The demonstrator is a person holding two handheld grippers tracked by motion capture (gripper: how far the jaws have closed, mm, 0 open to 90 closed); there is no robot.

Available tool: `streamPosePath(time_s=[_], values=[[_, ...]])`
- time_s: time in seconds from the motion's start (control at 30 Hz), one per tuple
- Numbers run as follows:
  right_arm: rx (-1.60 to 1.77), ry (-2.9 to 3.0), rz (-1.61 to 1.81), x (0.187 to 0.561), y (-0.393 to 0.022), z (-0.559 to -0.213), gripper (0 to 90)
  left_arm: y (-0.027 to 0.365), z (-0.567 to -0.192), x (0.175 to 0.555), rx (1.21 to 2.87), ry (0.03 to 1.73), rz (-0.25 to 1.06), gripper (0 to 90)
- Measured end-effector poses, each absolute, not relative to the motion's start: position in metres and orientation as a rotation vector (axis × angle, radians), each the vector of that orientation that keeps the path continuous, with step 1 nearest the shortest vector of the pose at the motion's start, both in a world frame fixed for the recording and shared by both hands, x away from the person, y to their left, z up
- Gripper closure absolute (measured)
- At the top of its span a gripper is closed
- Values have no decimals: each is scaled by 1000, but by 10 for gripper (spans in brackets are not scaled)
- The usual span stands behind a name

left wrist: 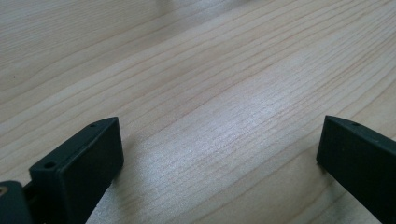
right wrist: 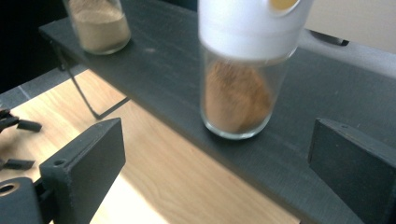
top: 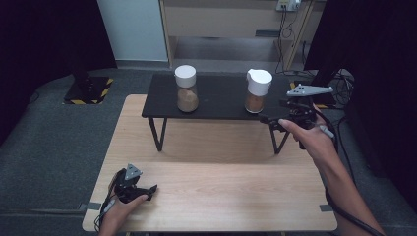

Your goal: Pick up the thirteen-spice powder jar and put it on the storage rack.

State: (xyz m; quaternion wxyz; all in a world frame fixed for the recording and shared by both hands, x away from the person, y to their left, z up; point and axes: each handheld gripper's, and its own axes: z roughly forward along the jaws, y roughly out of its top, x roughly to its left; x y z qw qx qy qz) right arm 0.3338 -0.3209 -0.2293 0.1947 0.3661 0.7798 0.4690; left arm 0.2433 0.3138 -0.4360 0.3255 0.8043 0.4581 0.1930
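The right claw (top: 273,119) stands wide, its jaws empty, level with the near edge of the black shelf (top: 216,109) and just short of the right-hand jar (top: 257,90), which stands upright on that shelf, touched by neither jaw. The left claw (top: 147,189) rests low on the wooden bench (top: 221,191), jaws also wide, holding nothing.
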Motion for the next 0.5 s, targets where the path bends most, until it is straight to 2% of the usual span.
streamPosePath(time_s=[0.5], values=[[1023,2205,1329,299,-317,-256,51,313,-436,246,2114,1189,501,0]])
